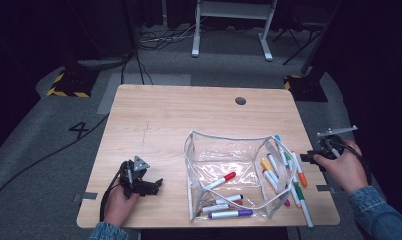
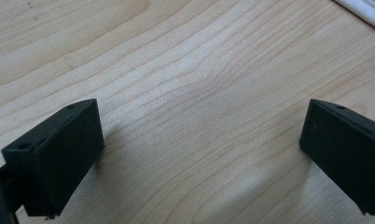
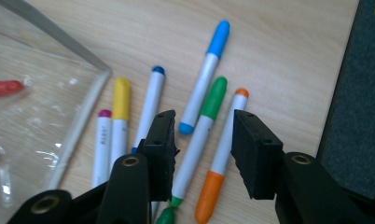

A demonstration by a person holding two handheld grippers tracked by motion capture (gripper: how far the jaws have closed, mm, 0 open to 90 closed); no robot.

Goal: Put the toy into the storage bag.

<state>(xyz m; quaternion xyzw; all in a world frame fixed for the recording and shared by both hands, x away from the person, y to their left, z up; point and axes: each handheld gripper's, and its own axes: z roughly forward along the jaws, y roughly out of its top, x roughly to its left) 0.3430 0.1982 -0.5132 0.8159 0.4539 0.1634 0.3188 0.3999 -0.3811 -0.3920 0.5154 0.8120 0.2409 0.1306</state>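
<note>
Wooden table (image 1: 179, 120); right claw (image 3: 202, 140) half apart over green marker (image 3: 199, 135), untouching; left claw (image 2: 199, 154) wide, empty.

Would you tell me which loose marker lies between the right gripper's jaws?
The green-capped marker lies between the right gripper jaws; the orange-capped one lies beside it.

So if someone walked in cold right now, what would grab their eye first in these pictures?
Probably the clear pouch, standing open near the table's front edge with a few markers inside. Next, the loose markers fanned out on the wood just beside it, on the right. The right gripper hovers over that pile, jaws partly open around a green-capped marker and an orange-capped marker, while the left gripper rests open on bare wood at the left.
</note>
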